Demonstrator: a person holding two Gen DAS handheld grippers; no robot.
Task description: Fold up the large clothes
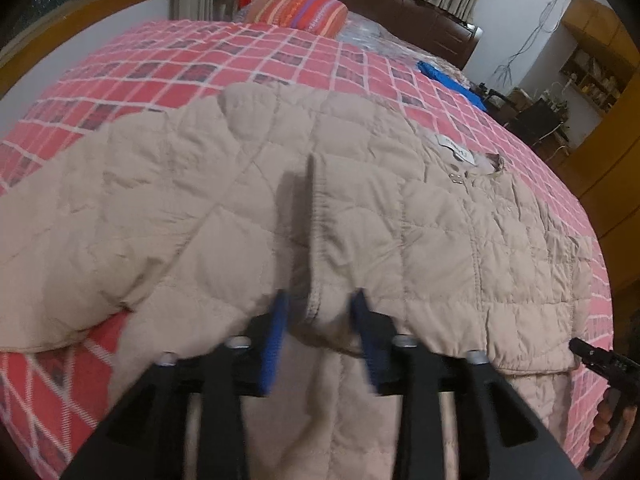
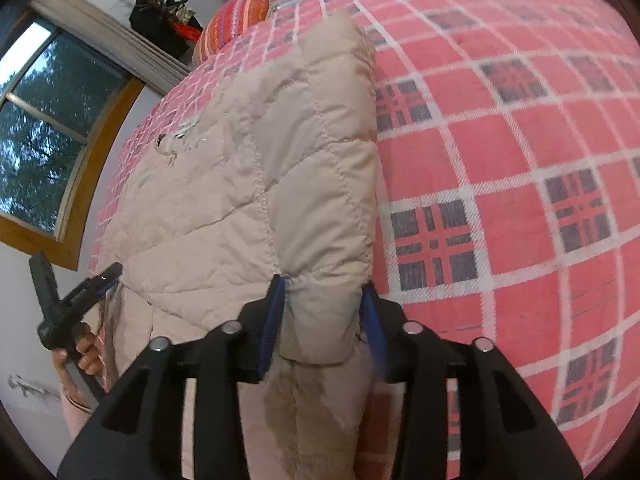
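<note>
Blue-padded jaws of the left gripper (image 1: 320, 312) stand spread around a stitched edge of the jacket (image 1: 280, 208), the cloth bunched between them but, as far as the left wrist view shows, not clearly squeezed. On the other side, the right gripper (image 2: 324, 304) has its jaws closed in on a thick folded edge of the same jacket, the padding bulging out between the pads, so it looks pinched there.

Beige and quilted, the jacket lies spread across the bed (image 1: 120, 76), hem end toward the cameras and collar, with its white label (image 1: 456, 150), farther off. One side panel is turned over onto the body, leaving a long raised fold.

I judge it light and puffy, soft with no stiffness, and its smooth shell likely to slip; a pinch on a stitched hem or seam should hold better than one on plain padding. Trapped air may make folds spring back, so each will want pressing flat.

Beyond the jacket the checked bedcover is mostly bare, giving room to fold. A blue cloth (image 1: 448, 80) lies well apart, and a striped pillow (image 1: 308, 12) sits at the headboard (image 1: 400, 4) with crinkled plastic beside it. None of these blocks the fold.
</note>
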